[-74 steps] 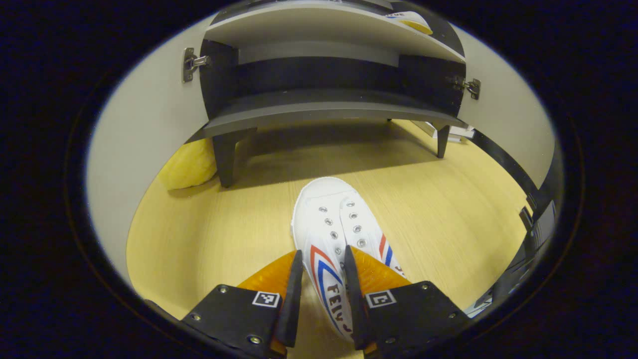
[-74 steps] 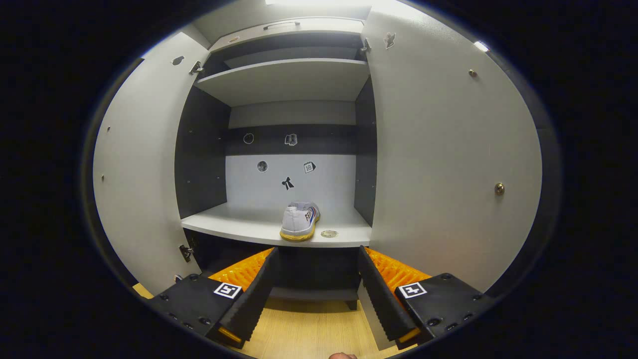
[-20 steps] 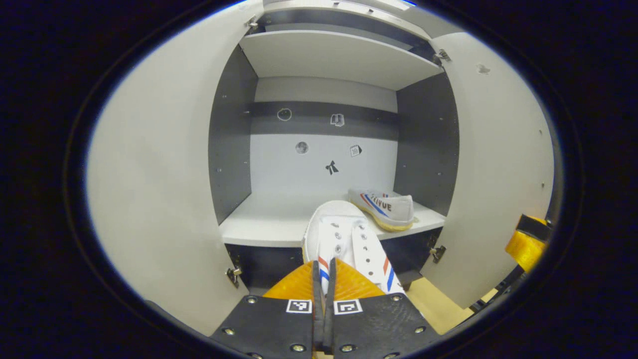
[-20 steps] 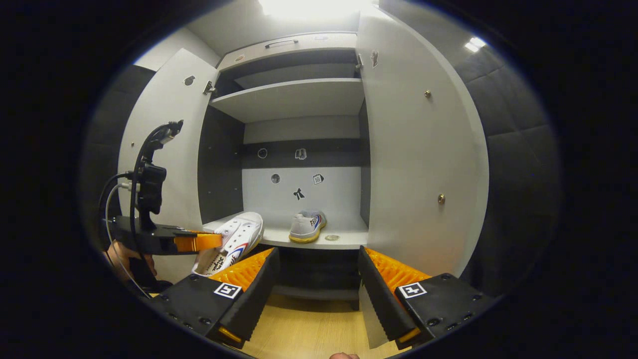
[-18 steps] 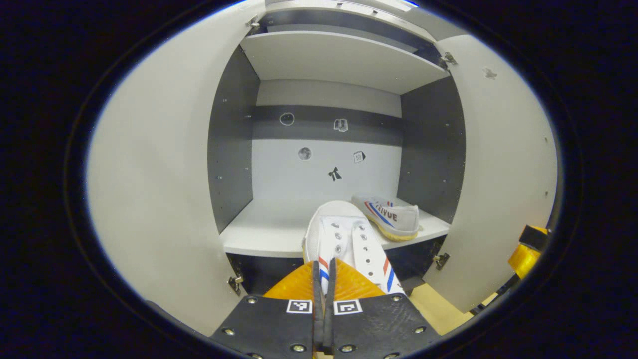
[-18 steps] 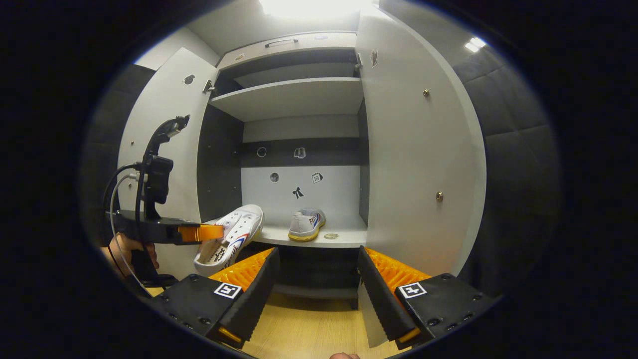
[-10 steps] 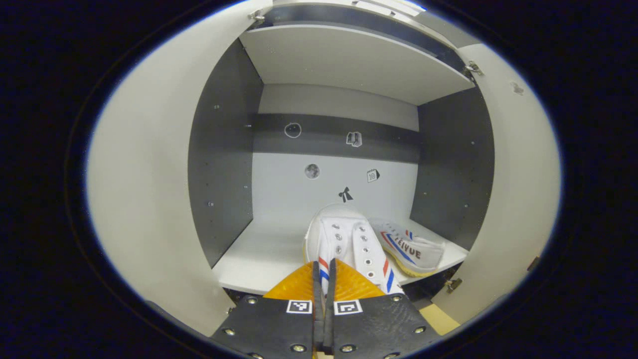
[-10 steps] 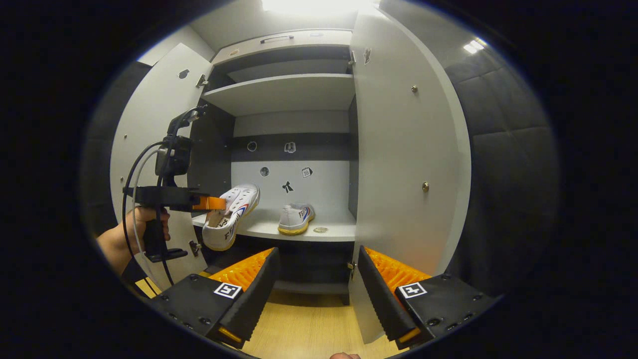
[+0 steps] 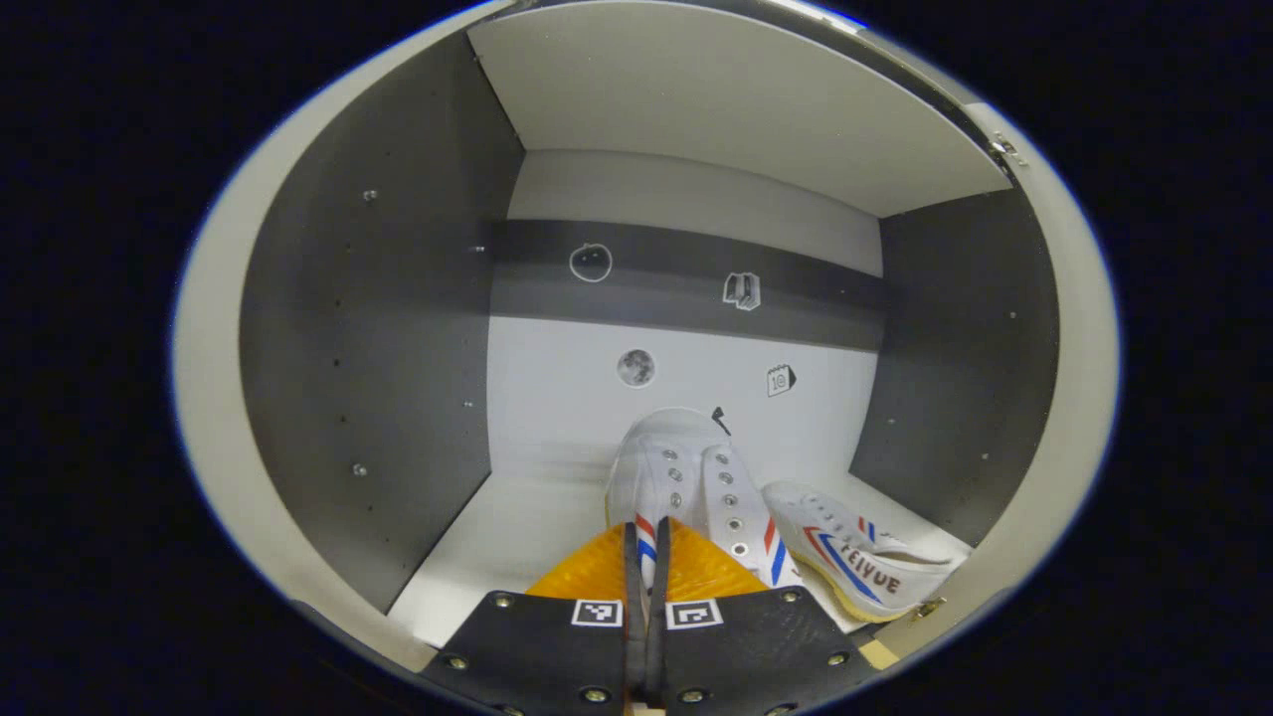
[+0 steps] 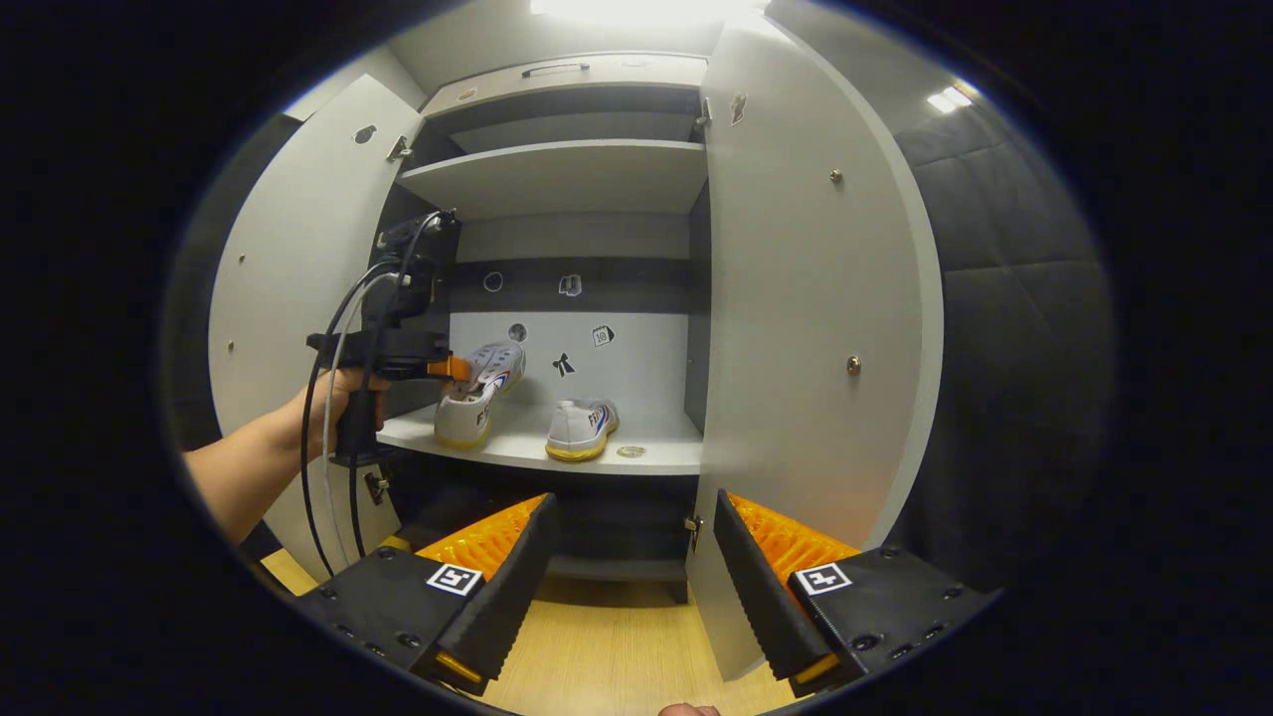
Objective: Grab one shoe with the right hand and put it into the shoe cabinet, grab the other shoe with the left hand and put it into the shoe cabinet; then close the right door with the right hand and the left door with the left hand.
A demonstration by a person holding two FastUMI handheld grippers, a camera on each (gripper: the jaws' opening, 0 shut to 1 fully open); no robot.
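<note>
On cabinet shelf (image 10: 651,455): one shoe (image 10: 582,429).

Pale wood-grain floor (image 10: 617,646) below, ahead of the fingers. Dark padded wall panels (image 10: 1014,298) to the right. Bright ceiling light (image 10: 636,10) overhead, with a smaller ceiling lamp (image 10: 945,97) up and to the right.
</note>
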